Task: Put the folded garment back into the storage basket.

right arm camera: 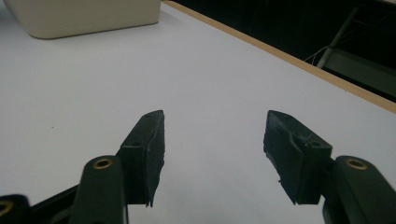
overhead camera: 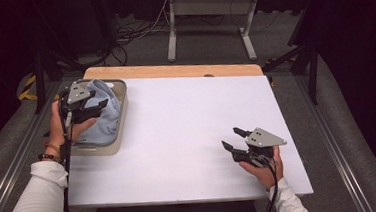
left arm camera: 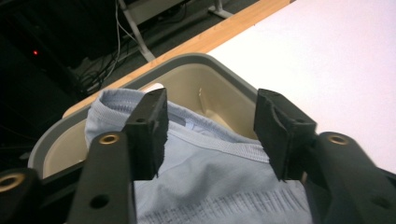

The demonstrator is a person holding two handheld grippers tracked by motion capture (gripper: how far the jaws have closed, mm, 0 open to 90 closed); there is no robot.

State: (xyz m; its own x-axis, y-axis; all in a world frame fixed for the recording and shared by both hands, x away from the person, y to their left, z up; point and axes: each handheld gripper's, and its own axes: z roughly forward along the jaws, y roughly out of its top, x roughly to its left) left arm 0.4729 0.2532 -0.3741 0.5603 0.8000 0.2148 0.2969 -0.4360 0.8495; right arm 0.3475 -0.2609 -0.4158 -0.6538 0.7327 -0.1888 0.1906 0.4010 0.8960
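Note:
A light blue garment (overhead camera: pixel 103 128) lies crumpled in a beige bin (overhead camera: pixel 124 98) at the table's left edge. My left gripper (overhead camera: pixel 100 107) hovers over the bin, held by a hand in a white sleeve. In the left gripper view the left gripper (left arm camera: pixel 210 130) stands open, with the garment (left arm camera: pixel 210 191) just beneath and between the jaws and no pad pressing on it. The bin's grey rim (left arm camera: pixel 196 58) curves behind. My right gripper (overhead camera: pixel 230 137) is at the front right, low over the white table (overhead camera: pixel 186 111). The right gripper (right arm camera: pixel 215 140) is open with nothing between its jaws.
The bin's side (right arm camera: pixel 84 16) shows at the top left of the right gripper view. A wooden strip (overhead camera: pixel 173 70) runs along the table's far edge. Beyond it are a metal table frame (overhead camera: pixel 209 14) and cables on the floor. Dark stands flank both sides.

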